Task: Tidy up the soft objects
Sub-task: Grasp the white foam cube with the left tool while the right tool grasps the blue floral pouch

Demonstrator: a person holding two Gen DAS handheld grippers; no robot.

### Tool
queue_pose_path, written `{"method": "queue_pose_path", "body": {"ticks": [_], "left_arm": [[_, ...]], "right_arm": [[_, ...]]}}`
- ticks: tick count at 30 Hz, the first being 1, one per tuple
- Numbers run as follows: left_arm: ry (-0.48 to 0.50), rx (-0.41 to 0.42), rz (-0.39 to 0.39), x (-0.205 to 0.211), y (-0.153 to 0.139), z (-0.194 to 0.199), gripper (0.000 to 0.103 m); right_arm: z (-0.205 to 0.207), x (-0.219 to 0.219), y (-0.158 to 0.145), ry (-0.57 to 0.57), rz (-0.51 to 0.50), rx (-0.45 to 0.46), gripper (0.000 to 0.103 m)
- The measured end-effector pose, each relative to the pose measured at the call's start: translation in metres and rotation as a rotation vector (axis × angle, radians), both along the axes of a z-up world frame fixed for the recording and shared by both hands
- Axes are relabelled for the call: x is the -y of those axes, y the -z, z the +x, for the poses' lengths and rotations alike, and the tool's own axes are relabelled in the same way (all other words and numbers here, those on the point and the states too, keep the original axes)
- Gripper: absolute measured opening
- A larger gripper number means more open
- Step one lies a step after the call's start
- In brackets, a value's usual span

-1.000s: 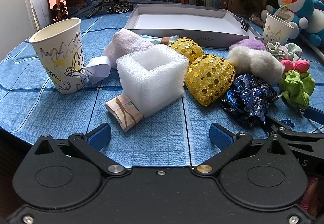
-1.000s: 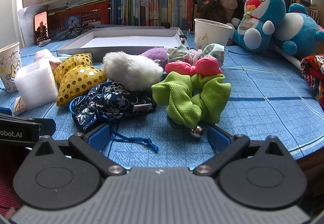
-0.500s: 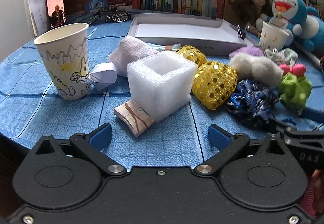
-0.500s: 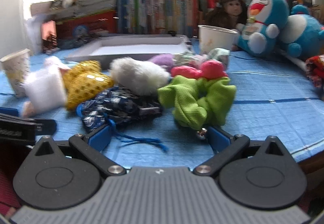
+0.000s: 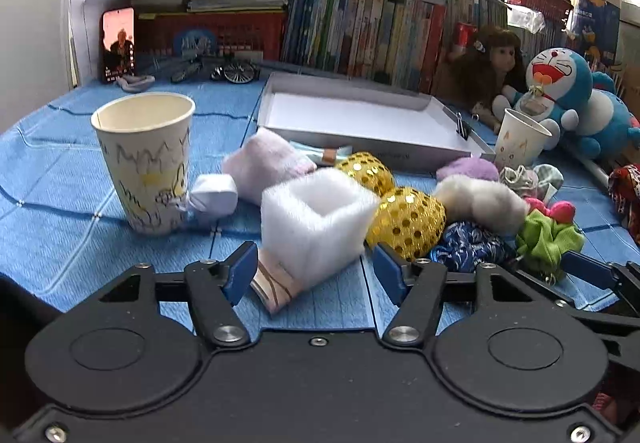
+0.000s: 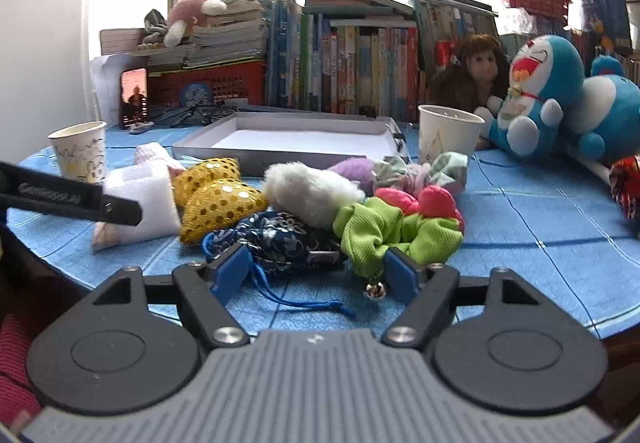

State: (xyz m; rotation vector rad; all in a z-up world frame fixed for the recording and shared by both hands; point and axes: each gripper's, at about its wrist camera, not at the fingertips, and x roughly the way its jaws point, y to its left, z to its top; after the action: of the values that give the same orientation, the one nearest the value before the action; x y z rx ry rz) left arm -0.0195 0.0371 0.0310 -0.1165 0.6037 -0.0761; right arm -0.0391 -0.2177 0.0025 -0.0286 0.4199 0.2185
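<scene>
Lining up left gripper [image 5: 316, 275], fingers spread, on foam block [image 5: 318, 217] (light, squashy): pinch outer walls gently; right gripper [image 6: 316, 275] released too.

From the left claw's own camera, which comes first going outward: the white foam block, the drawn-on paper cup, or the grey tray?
1. White foam block, right between the open left claw tips.
2. Drawn-on paper cup, off to the left, mid-table.
3. Grey tray, at the back, before the books.
</scene>
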Motion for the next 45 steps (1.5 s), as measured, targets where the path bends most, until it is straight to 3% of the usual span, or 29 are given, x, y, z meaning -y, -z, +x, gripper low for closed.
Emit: {"method": "queue_pose_path", "body": {"ticks": [7,10,16,19,34,42,45], "left_arm": [[-0.002,0.006,0.029,0.001,0.0,0.009,0.063],[-0.003,0.003,0.033,0.001,0.001,0.015,0.064],[0.003,0.029,0.057,0.004,0.002,0.022,0.071],[0.004,0.034,0.077,0.008,0.003,0.027,0.076],[0.023,0.01,0.087,0.02,0.017,0.045,0.076],[0.024,-0.007,0.063,0.019,0.022,0.048,0.067],[0.026,-0.003,0.061,0.019,0.022,0.044,0.066]], "right_arm": [[-0.006,-0.011,-0.01,-0.078,-0.015,0.031,0.075],[0.001,-0.019,-0.005,-0.105,-0.011,-0.004,0.069],[0.018,-0.028,0.009,-0.087,0.006,-0.08,0.068],[0.024,-0.029,0.014,-0.065,0.01,-0.099,0.076],[0.047,-0.035,0.022,-0.066,-0.049,-0.077,0.095],[0.058,-0.042,0.023,-0.109,-0.106,-0.048,0.096],[0.055,-0.04,0.024,-0.126,-0.1,-0.046,0.088]]}}
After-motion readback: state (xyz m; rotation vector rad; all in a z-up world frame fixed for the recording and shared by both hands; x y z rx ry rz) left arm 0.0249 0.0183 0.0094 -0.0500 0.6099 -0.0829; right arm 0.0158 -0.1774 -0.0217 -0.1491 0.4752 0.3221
